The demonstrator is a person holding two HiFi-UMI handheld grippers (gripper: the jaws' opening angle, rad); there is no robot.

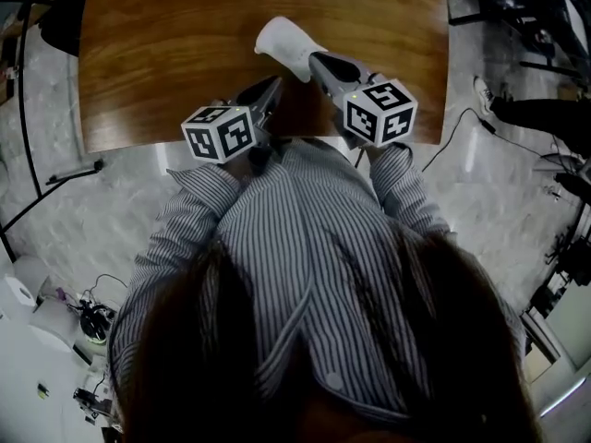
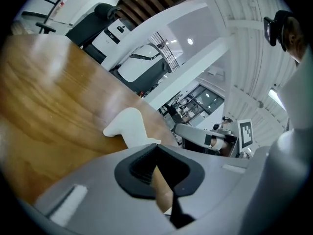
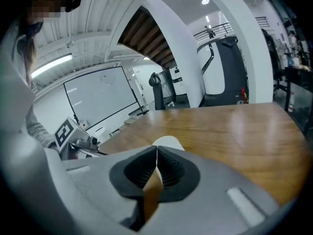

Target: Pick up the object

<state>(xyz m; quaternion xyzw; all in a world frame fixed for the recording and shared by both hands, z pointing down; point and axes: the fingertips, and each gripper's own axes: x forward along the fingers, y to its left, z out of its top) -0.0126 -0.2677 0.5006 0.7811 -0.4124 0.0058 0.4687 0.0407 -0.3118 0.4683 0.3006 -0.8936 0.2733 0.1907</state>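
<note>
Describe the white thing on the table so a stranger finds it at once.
Start at the brown wooden table. Near its middle, just beyond the right gripper, lies the white object. It is the only thing lying on the wood, pale and bent like a boot.

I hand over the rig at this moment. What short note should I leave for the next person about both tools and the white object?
The left tool has its jaws shut and empty, above the near part of the wooden table.
The right tool also has its jaws shut and empty. Its tip is right at the white object; contact cannot be told.
The white object lies on the table, ahead of both tools.
Done: nothing is gripped yet.
Left: open a tool, close it on the object, lift.
</note>
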